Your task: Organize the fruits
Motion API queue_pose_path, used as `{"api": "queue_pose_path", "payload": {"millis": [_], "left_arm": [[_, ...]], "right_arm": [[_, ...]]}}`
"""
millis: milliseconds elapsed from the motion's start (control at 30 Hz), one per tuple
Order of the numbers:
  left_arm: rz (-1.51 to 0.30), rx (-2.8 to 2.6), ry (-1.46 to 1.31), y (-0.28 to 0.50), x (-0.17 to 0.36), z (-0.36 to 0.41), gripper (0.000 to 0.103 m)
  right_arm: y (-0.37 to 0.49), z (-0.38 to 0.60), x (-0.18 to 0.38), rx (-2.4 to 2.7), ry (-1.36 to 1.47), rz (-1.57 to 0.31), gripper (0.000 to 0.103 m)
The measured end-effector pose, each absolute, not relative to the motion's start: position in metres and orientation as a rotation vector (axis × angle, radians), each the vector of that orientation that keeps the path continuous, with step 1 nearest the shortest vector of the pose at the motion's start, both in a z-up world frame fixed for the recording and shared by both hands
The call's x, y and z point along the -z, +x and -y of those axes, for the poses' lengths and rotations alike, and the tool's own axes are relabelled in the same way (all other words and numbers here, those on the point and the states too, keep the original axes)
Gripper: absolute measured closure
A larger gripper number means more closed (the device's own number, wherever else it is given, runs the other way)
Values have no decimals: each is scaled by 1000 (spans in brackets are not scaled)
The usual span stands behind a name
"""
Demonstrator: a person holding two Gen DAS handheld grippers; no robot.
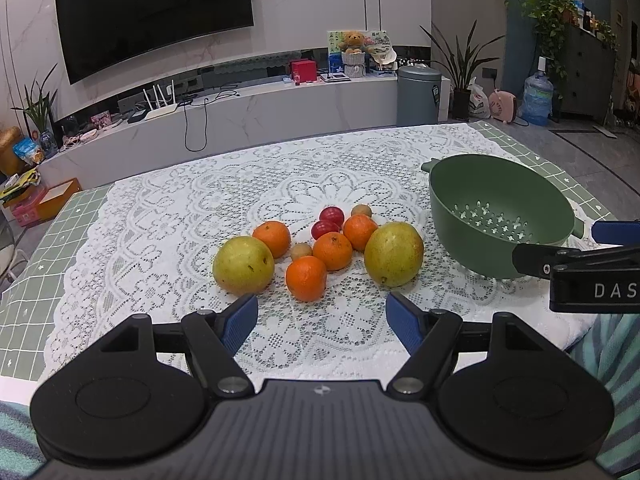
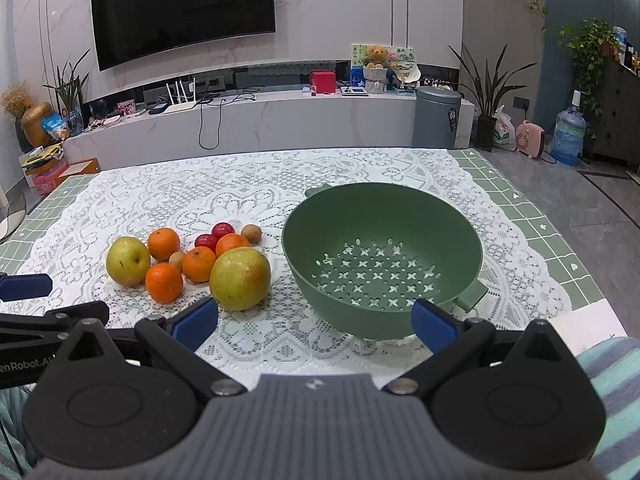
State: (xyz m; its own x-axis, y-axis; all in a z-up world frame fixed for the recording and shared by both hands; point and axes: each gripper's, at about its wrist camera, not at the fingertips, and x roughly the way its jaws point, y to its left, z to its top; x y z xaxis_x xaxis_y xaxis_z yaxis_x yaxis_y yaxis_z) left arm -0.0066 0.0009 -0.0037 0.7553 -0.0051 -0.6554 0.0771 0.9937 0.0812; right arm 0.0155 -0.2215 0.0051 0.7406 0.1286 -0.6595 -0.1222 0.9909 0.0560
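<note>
Fruit pile lay on the lace-covered bench, dead ahead of the left hand-held gripper, jaws apart and empty; the nearest orange sat just beyond its fingertips, between two smooth yellow-green pears. The right hand-held gripper, also spread and empty, faced the empty green perforated plastic colander, fruit off to its left. Left looked nearer for the pick.

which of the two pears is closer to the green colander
The right-hand pear, the larger-looking one with a reddish blush, sits just beside the green colander. The other pear lies at the far left of the fruit cluster, beyond the oranges.
</note>
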Motion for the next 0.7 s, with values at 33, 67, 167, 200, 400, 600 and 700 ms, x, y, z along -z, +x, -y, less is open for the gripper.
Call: {"api": "queue_pose_path", "payload": {"millis": [33,67,167,200,400,600,700], "left_arm": [[-714,45,105,-7,4,-1,17],[-715,45,105,-6,4,-1,17],[-718,45,104,-6,3,-1,17],[-718,45,104,-6,3,-1,17],[-723,42,99,-6,4,-3,17],[-728,42,92,-6,5,-5,17],[-730,41,88,-5,5,-6,17]], "right_arm": [[16,221,-5,-137,9,-725,4],[16,222,-5,-137,9,-726,4],[16,221,-5,-138,10,-729,4],[16,221,-5,-138,10,-730,4],[17,220,-3,-141,9,-737,4],[17,220,-2,-141,7,-743,4],[18,219,-2,-142,5,-747,4]]}}
